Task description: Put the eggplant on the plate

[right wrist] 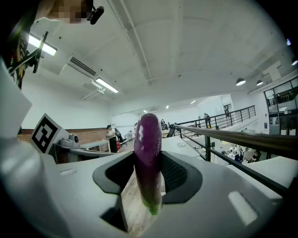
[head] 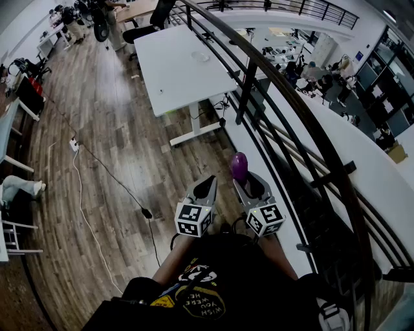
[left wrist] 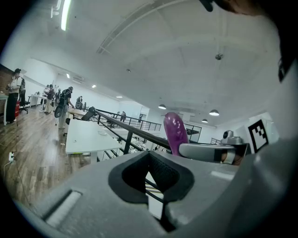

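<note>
A purple eggplant (head: 239,166) stands upright in my right gripper (head: 243,181), which is shut on its lower half. In the right gripper view the eggplant (right wrist: 148,148) fills the gap between the dark pads, green stem end down. My left gripper (head: 207,182) hangs beside it on the left, shut and holding nothing. From the left gripper view the eggplant (left wrist: 174,132) shows to the right, above the other gripper. A pale round plate (head: 200,57) lies on the white table (head: 174,77) several steps ahead, far from both grippers.
A black metal railing (head: 272,97) curves along the right, close to the right gripper. Wooden floor (head: 110,149) stretches ahead with a power strip and cable (head: 97,165). Desks and people stand at the far left and far end (head: 77,19).
</note>
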A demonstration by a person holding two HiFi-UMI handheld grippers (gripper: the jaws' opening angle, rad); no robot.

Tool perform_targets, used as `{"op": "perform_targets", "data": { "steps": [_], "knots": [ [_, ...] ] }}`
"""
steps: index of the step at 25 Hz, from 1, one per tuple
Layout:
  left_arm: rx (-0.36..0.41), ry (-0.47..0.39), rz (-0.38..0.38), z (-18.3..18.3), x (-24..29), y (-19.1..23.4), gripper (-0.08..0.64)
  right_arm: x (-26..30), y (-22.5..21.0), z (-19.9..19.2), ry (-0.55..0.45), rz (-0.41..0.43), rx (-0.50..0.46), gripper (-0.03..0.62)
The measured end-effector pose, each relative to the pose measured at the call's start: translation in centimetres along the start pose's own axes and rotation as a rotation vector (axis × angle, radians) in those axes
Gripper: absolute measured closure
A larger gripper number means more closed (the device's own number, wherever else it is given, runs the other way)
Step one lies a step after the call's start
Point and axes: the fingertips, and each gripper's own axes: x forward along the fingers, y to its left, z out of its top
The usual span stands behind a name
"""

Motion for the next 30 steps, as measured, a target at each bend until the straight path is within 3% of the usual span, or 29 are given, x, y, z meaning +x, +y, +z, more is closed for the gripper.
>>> {"op": "perform_targets", "data": {
  "steps": [19,30],
  "knots": [
    [0.003,0.001,-0.010,-1.1,-0.2,0.6,0.555,0.4,0.9,-0.4,-0.003,0.030,0.014,0.408],
    [-0.017,0.004,-0.016,-0.7,-1.9,3.2,0.555,2.6,3.7,-0.2,-0.009,0.066,0.040,0.407]
  ]
}}
